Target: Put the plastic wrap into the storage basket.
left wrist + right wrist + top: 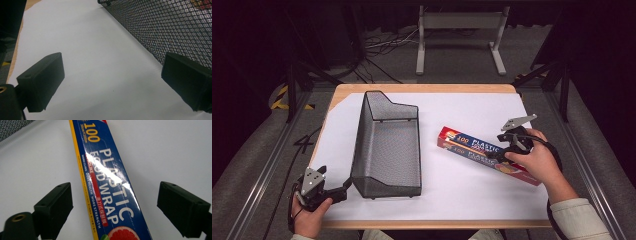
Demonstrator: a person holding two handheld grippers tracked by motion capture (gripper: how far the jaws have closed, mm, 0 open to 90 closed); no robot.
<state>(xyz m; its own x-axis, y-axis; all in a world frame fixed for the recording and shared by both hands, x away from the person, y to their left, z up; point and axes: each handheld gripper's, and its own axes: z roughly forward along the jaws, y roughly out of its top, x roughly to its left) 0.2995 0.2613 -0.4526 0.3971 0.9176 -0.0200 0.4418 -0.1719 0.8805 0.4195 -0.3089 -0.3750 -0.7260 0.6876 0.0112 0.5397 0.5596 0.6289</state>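
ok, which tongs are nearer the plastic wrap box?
Right. The right tongs straddle the plastic wrap box, open, pads clear of it. The left tongs sit by the mesh basket, far from it.

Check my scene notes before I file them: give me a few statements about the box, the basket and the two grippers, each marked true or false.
1. The plastic wrap box lies inside the wire mesh basket. False: it lies on the white sheet to the basket's right.
2. The right gripper is open, with the box between its fingers. True.
3. The right gripper's fingers press on the box. False: there is a gap on both sides.
4. The left gripper is open beside the basket's mesh wall. True.
5. The basket is empty. True.
6. The left gripper holds the box. False: nothing is between its fingers.
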